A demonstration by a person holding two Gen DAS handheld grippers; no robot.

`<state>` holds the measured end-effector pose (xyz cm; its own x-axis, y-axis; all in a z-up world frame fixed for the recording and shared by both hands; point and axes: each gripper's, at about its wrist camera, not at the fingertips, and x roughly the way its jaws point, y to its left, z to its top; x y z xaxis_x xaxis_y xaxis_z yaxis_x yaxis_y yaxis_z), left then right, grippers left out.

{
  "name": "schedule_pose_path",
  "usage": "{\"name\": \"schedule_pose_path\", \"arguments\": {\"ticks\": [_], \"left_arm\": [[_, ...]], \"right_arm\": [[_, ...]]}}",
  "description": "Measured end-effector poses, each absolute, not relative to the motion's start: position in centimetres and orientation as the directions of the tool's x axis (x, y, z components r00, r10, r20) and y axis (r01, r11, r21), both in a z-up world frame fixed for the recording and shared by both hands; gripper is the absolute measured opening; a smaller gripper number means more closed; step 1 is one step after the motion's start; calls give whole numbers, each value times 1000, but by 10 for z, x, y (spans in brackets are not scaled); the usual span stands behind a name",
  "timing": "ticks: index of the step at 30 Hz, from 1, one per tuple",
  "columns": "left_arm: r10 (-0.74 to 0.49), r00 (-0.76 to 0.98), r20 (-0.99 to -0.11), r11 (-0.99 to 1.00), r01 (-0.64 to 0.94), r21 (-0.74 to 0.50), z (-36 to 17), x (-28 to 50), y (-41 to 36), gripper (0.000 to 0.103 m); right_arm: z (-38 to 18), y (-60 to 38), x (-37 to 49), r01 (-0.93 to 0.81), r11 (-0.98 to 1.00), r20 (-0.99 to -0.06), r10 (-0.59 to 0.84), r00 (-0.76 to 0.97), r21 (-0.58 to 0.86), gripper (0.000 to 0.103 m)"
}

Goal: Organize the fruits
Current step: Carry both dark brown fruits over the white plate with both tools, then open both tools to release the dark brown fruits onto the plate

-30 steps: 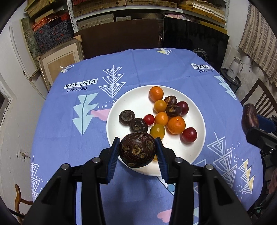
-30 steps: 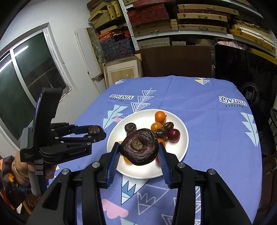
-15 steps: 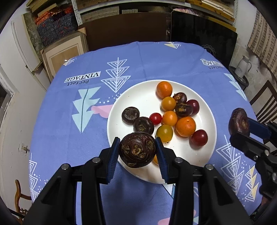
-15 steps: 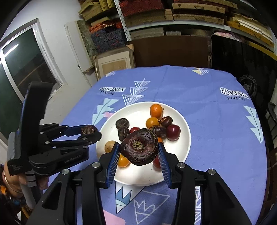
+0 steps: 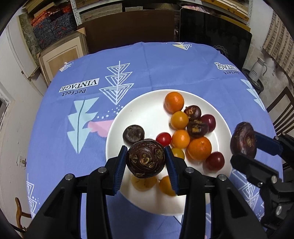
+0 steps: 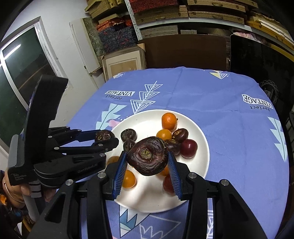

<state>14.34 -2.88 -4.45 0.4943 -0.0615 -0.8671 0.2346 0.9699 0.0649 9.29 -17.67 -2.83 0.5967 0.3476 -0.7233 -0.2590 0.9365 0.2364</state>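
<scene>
Shelves of stacked boards (image 6: 193, 12) are filling the back wall, with a framed panel (image 6: 122, 63) leaning at 11 o'clock beyond the table. Spreading over the round table, a blue patterned tablecloth (image 5: 161, 68) is carrying a white plate (image 5: 147, 114) at its middle. On the plate, oranges (image 5: 174, 102), yellow and red cherry tomatoes (image 5: 163, 139) and dark water chestnuts (image 5: 133, 133) are clustering toward 3 o'clock. Hovering over the plate's 6 o'clock rim, the left gripper (image 5: 146, 161) is pinching one water chestnut (image 5: 145, 160) between its blue-padded fingers (image 5: 120, 165). At the plate's 4 o'clock edge in the left wrist view, the right gripper (image 6: 148, 159) is likewise squeezing a second, flatter chestnut (image 6: 148, 156) above the fruit.
</scene>
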Motion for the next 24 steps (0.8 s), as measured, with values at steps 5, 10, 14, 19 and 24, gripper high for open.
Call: {"name": "schedule_pose_path", "arguments": {"ticks": [5, 10, 14, 19, 24], "left_arm": [[-58, 483, -874, 969, 237, 67, -50, 156, -32, 40], [-62, 470, -880, 968, 243, 61, -57, 164, -35, 40], [-64, 465, -883, 969, 242, 58, -60, 168, -35, 40], [-56, 460, -886, 969, 239, 62, -64, 173, -35, 40], [-48, 462, -886, 967, 242, 74, -67, 175, -36, 40]], "right_arm": [[-34, -177, 106, -256, 935, -730, 352, 586, 246, 45], [-38, -176, 118, -264, 932, -734, 358, 577, 247, 45], [-39, -174, 124, -269, 930, -733, 364, 574, 251, 45], [-41, -172, 130, -271, 930, -738, 363, 569, 248, 45], [-43, -172, 135, -264, 931, -741, 360, 567, 250, 45]]}}
